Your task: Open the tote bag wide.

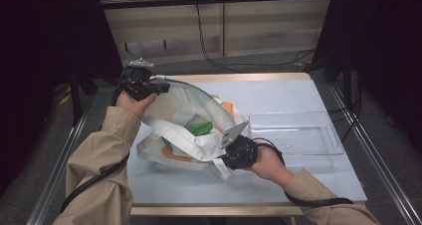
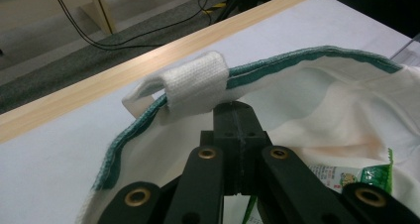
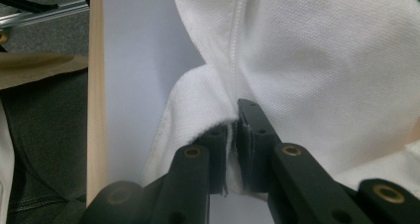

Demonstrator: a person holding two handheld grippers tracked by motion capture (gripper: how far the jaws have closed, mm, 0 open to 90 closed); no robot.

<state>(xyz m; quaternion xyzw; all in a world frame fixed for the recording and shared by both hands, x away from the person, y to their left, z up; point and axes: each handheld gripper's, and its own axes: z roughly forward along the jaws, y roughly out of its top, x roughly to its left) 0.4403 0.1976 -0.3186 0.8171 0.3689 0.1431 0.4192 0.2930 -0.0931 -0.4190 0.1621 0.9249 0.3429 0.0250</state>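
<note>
A white cloth bag with a green-trimmed rim lies on the table, its mouth held wide. My left gripper is shut on the rim at the far left, beside a white handle loop. My right gripper is shut on the bag's white fabric at the near right side. Inside the bag lies a green packet, also seen as the green packet past the left jaws. Orange and teal patches show on the bag's lower part.
A clear plastic tray stands on the pale blue table to the right of the bag. The table's wooden edge runs along the far side. Black cables lie on the floor beyond.
</note>
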